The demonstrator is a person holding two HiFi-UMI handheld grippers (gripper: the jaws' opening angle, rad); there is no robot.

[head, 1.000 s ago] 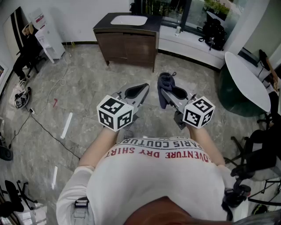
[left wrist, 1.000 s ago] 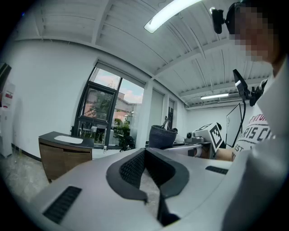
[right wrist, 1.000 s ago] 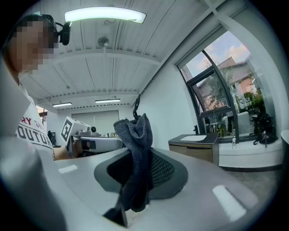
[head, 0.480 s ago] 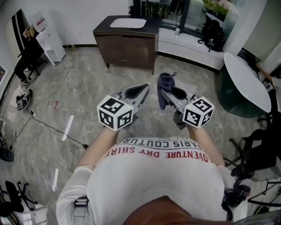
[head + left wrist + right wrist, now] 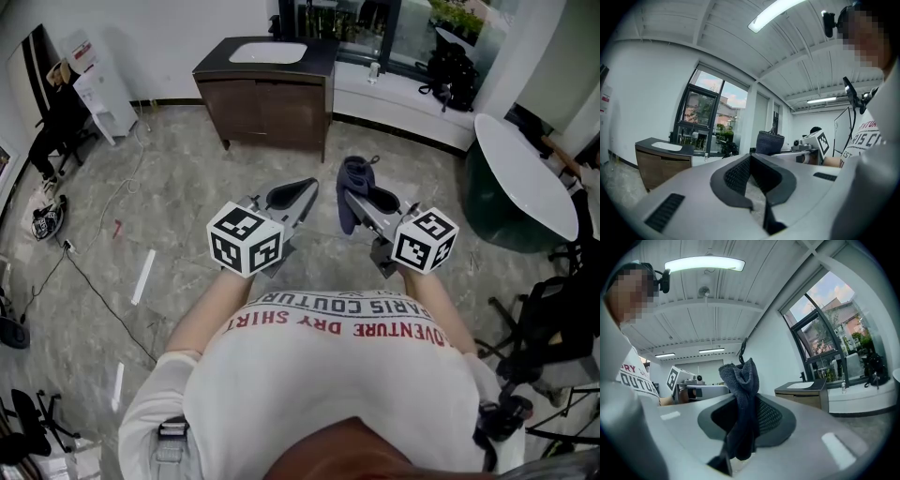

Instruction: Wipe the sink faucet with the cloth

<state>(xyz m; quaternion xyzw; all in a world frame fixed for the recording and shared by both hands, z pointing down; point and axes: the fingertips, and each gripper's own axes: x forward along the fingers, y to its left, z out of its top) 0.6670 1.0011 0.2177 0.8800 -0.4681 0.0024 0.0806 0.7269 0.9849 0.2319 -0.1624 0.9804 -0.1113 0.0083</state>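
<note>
Cloth [image 5: 740,380] in right gripper [image 5: 744,422]

Dark blue terry cloth [image 5: 743,380], nubby and matt, against the smooth matt grey plastic of the right gripper [image 5: 352,197] and its black, mesh-textured pads [image 5: 771,416]. Behind, a dark wood vanity cabinet [image 5: 272,105], a glossy white basin [image 5: 269,52] and a polished stone-look floor [image 5: 178,187].

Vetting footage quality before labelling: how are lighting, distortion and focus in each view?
Head view: evenly lit, sharp, mild bending at the edges. Left gripper view: fisheye circle with black corners, white ceiling strip light blown out. Right gripper view: same fisheye; dark blue terry cloth crisp, its weave readable.
</note>
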